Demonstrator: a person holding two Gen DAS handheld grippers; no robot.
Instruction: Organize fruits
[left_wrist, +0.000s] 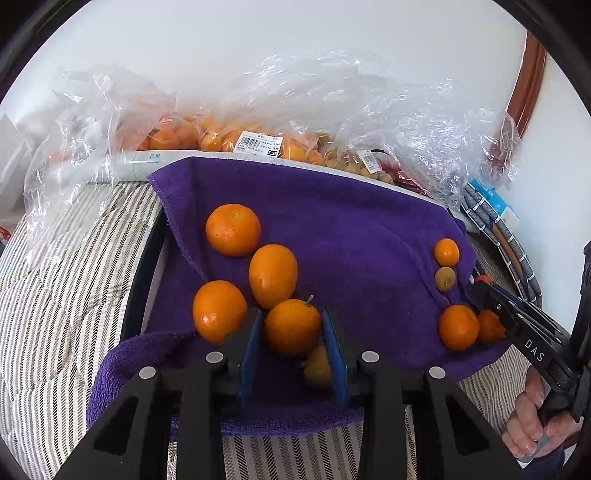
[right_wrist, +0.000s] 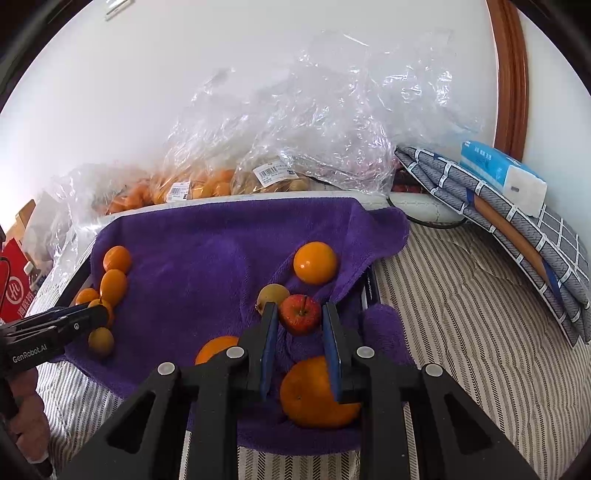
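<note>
A purple towel (left_wrist: 351, 236) lies over a tray and holds loose fruit. In the left wrist view my left gripper (left_wrist: 293, 325) is open with its blue pads on either side of an orange (left_wrist: 291, 326); three more oranges (left_wrist: 272, 275) sit just beyond it. In the right wrist view my right gripper (right_wrist: 300, 317) is open around a small red apple (right_wrist: 300, 314). A large orange (right_wrist: 314, 395) lies under its fingers, another orange (right_wrist: 315, 262) lies beyond, and a yellowish fruit (right_wrist: 272, 295) sits left of the apple. The right gripper also shows in the left wrist view (left_wrist: 498, 314).
Clear plastic bags of oranges (left_wrist: 221, 136) and small fruit (right_wrist: 273, 177) line the wall behind the towel. A folded grey checked cloth (right_wrist: 517, 236) with a tissue pack (right_wrist: 506, 177) lies at right. The striped bed cover (right_wrist: 461, 314) surrounds the towel.
</note>
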